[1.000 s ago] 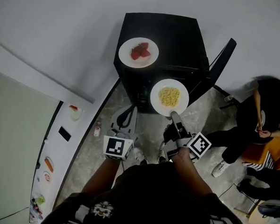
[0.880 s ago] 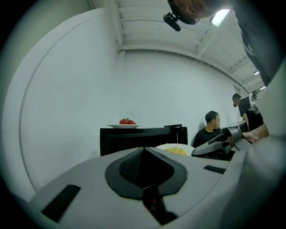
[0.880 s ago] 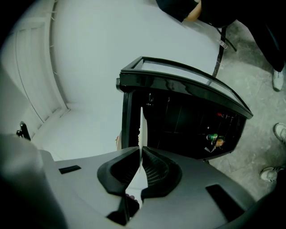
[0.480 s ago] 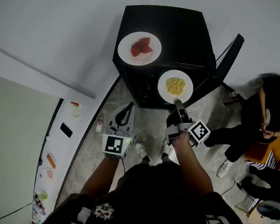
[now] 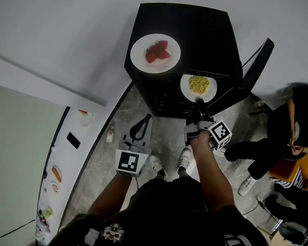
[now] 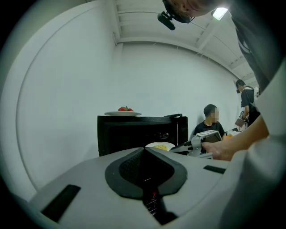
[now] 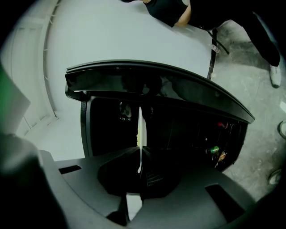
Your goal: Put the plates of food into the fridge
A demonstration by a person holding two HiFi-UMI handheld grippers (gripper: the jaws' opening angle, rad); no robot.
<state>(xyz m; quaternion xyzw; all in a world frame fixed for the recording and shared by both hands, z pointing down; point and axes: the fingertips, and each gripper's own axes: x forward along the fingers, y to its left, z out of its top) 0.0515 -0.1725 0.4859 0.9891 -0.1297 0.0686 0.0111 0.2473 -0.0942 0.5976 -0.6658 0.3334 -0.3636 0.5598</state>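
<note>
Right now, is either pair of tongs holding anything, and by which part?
Right tongs grip the noodle plate by its near rim. Left tongs are shut on nothing.

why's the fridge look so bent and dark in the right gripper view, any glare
Right gripper view: the wide lens bows the fridge top into an arc; its unlit inside is near black, only the edge-on plate stands out. Left gripper view: the ceiling light blows out, corners go black.
</note>
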